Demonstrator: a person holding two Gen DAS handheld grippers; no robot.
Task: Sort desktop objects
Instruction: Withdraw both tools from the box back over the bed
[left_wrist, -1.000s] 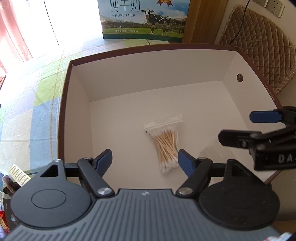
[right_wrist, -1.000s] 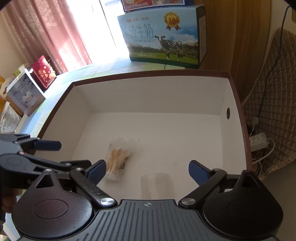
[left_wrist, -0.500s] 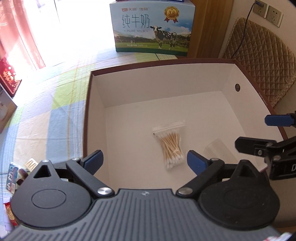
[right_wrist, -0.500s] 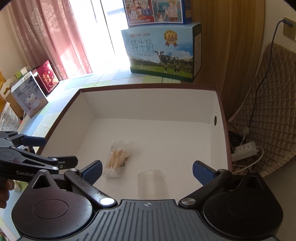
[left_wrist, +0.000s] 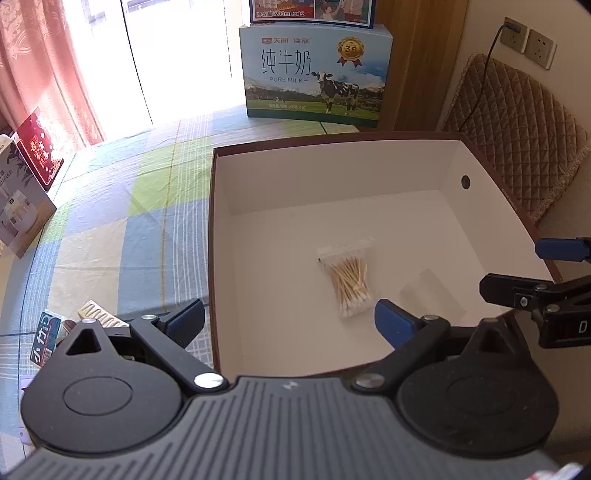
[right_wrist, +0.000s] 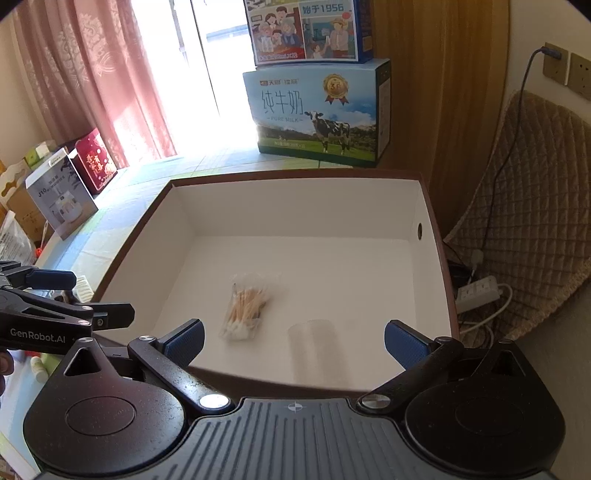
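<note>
A brown box with a white inside (left_wrist: 221, 236) (right_wrist: 424, 206) stands on the table. In it lie a bag of cotton swabs (left_wrist: 349, 284) (right_wrist: 245, 308) and a clear plastic cup on its side (left_wrist: 430, 293) (right_wrist: 317, 350). My left gripper (left_wrist: 290, 323) is open and empty above the box's near left corner. My right gripper (right_wrist: 293, 341) is open and empty above the box's near edge. Each gripper shows in the other's view: the right one (left_wrist: 546, 273), the left one (right_wrist: 85, 295).
A checked tablecloth (left_wrist: 122, 229) covers the table. Small packets (left_wrist: 66, 328) lie left of the box near my left gripper. Milk cartons (left_wrist: 314, 70) stand behind the box. Gift boxes (right_wrist: 70, 184) stand at the far left. A quilted chair (right_wrist: 528, 221) and power strip (right_wrist: 478, 290) are right.
Both grippers have pulled back and up from the box, open and empty. The left one has shifted left, and more of the tablecloth and packets now shows.
</note>
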